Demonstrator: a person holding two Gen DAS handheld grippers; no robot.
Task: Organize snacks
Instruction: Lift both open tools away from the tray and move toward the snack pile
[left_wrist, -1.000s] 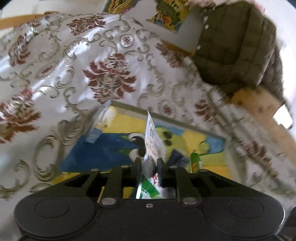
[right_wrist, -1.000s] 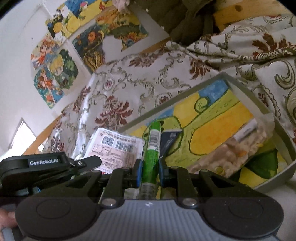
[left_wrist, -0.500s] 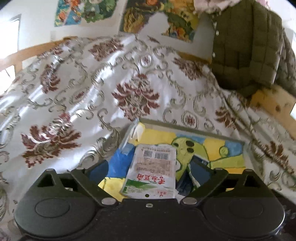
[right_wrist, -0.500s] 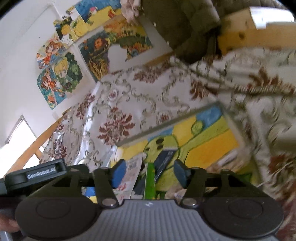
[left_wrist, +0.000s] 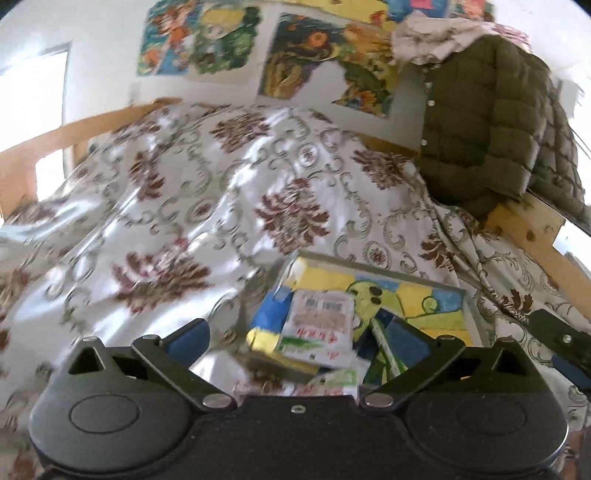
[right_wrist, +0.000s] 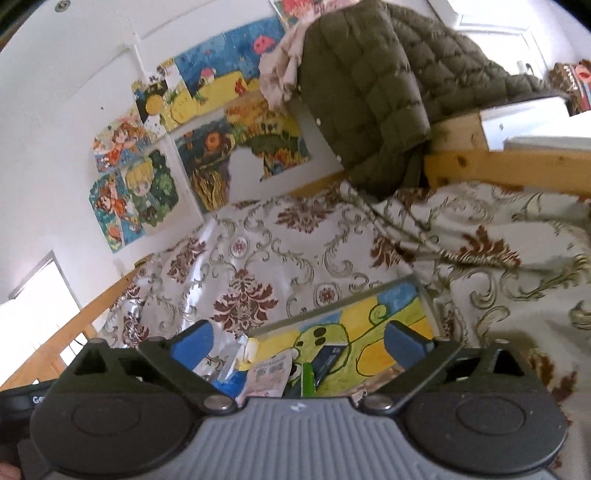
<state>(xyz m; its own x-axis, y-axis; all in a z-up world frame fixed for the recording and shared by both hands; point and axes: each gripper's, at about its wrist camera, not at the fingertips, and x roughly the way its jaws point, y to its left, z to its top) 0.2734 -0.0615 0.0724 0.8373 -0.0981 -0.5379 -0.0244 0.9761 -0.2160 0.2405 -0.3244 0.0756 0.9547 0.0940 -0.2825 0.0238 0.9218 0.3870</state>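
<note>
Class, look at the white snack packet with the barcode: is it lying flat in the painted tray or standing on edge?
Lying flat. The white snack packet rests printed face up inside the tray, free of the open left gripper.

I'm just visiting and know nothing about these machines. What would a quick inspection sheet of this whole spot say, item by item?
Surface: a bed under a floral bedspread, cream with dark red flowers.
Job's things: a shallow tray with a painted cartoon lining lies on the bedspread; in it are a white snack packet lying flat, a green stick snack and a dark blue packet.
Clutter: nothing seen.
Claws: left claw wide open and empty; right claw wide open and empty; both hang above the tray.
Cables: nothing seen.
Surroundings: an olive quilted jacket over the wooden bed frame; colourful drawings on the white wall.
</note>
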